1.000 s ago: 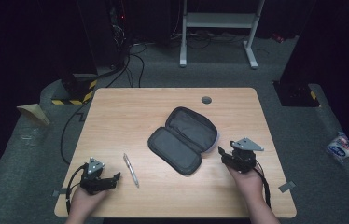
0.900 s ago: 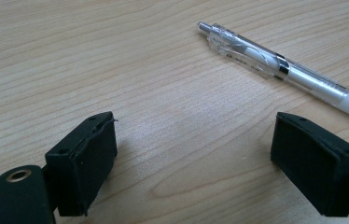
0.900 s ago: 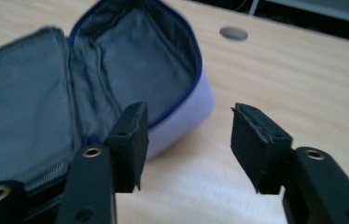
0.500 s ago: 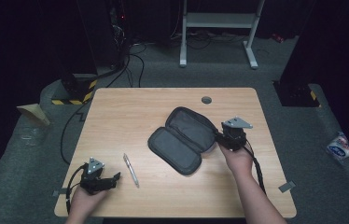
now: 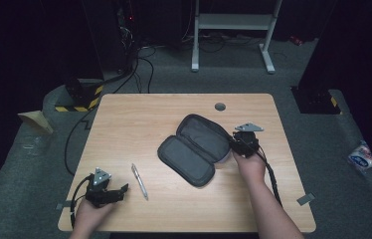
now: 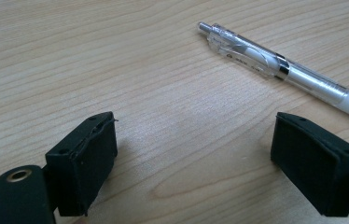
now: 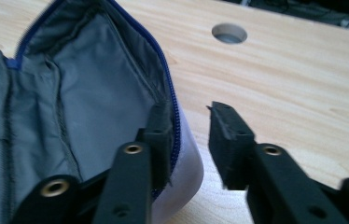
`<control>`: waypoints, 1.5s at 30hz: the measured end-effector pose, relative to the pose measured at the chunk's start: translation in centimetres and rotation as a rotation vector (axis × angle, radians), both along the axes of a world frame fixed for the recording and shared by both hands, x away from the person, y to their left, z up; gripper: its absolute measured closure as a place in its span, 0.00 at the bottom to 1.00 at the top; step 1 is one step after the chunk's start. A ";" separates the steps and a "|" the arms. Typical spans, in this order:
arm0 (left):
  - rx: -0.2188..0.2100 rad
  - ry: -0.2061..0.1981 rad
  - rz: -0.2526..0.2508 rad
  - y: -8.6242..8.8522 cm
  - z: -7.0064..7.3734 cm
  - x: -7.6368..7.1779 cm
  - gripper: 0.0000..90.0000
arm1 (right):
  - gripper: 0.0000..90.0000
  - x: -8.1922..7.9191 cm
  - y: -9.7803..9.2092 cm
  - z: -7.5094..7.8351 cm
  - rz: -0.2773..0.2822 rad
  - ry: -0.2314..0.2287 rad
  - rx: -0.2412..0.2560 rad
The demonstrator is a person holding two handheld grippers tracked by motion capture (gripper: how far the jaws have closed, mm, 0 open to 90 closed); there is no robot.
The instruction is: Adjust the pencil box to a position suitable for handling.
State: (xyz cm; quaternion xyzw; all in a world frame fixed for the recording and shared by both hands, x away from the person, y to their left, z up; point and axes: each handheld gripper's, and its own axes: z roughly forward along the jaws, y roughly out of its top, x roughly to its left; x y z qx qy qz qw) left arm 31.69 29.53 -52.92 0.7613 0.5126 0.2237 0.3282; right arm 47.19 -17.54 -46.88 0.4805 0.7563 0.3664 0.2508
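Note:
An open dark pencil case [image 5: 194, 149] with grey lining [image 7: 84, 93] lies at the table's middle. My right gripper [image 5: 234, 143] is at the case's right end, open. In the right gripper view it [image 7: 190, 114] straddles the blue-zippered rim, one jaw inside against the lining and the other outside, apart from the wall. A clear and white pen [image 5: 139, 181] lies left of the case. My left gripper [image 5: 121, 189] rests on the table near the front left, open, with bare wood between its jaws [image 6: 191, 140] and the pen [image 6: 280, 70] just beyond them.
The wooden table [image 5: 139, 119] has a round cable hole [image 5: 220, 106] behind the case, seen too in the right gripper view [image 7: 229, 33]. Cables trail from both grippers toward the front edge. Dark floor, a white stand and cables lie beyond the table.
My right gripper has moved forward and left from the table's right side up to the case's right rim. The left gripper, pen and case have stayed put.

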 end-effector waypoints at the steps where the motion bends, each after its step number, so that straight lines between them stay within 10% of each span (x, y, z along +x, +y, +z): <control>1: 0.001 0.000 0.000 0.0 0.0 0.0 0.16 | 0.88 0.0 0.0 -0.2 0.001 0.000 0.001; 20: 0.005 -0.005 0.011 0.0 0.1 0.0 0.19 | 0.91 -3.7 -2.1 -3.2 0.001 0.037 0.062; 31: -0.048 -0.065 -0.003 -1.1 1.7 -0.7 0.44 | 0.88 -7.7 -1.7 -3.6 0.039 0.032 0.112; 45: -0.111 -0.084 -0.235 -9.9 4.1 -1.9 0.55 | 0.81 -10.5 -0.8 -4.1 0.079 0.026 0.158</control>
